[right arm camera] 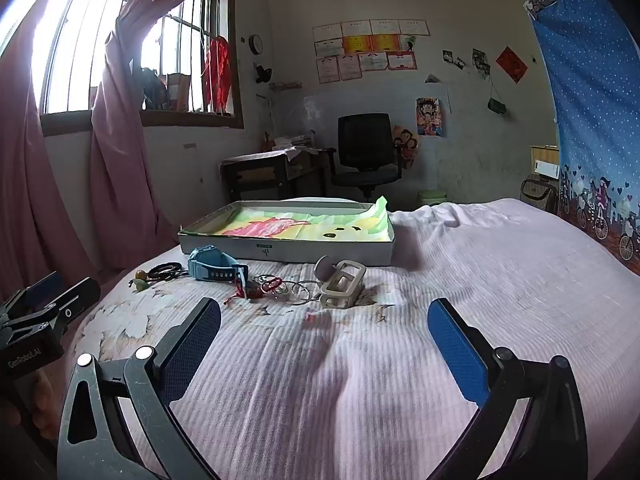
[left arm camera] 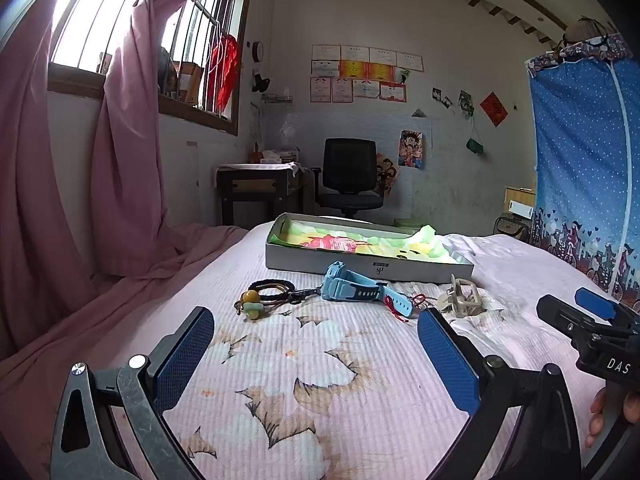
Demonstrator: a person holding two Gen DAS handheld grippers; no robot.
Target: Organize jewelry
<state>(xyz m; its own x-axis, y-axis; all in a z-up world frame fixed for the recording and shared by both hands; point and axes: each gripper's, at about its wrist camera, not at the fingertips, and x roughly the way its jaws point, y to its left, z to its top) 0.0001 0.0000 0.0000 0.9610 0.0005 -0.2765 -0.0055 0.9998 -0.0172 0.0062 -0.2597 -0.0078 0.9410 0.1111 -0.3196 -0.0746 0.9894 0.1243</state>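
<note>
A shallow grey box (left arm camera: 360,266) (right arm camera: 280,249) lined with bright printed paper lies on the bed. In front of it lie a blue watch (left arm camera: 352,288) (right arm camera: 212,268), dark cord bracelets with a yellow bead (left arm camera: 264,294) (right arm camera: 160,271), a red string (left arm camera: 396,306) (right arm camera: 272,285), thin metal rings (right arm camera: 298,292) and a beige hair claw (left arm camera: 460,296) (right arm camera: 342,284). My left gripper (left arm camera: 316,334) hovers open over the bedspread, short of the items. Nothing sits between the wide-open fingers of my right gripper (right arm camera: 324,328), just before the claw.
The bed (left arm camera: 320,380) carries a pale pink flowered cover. Pink curtains (left arm camera: 80,160) hang at the left by the window. A black office chair (left arm camera: 348,176) and a desk (left arm camera: 256,188) stand behind the bed. A blue dotted wardrobe (left arm camera: 584,160) is on the right.
</note>
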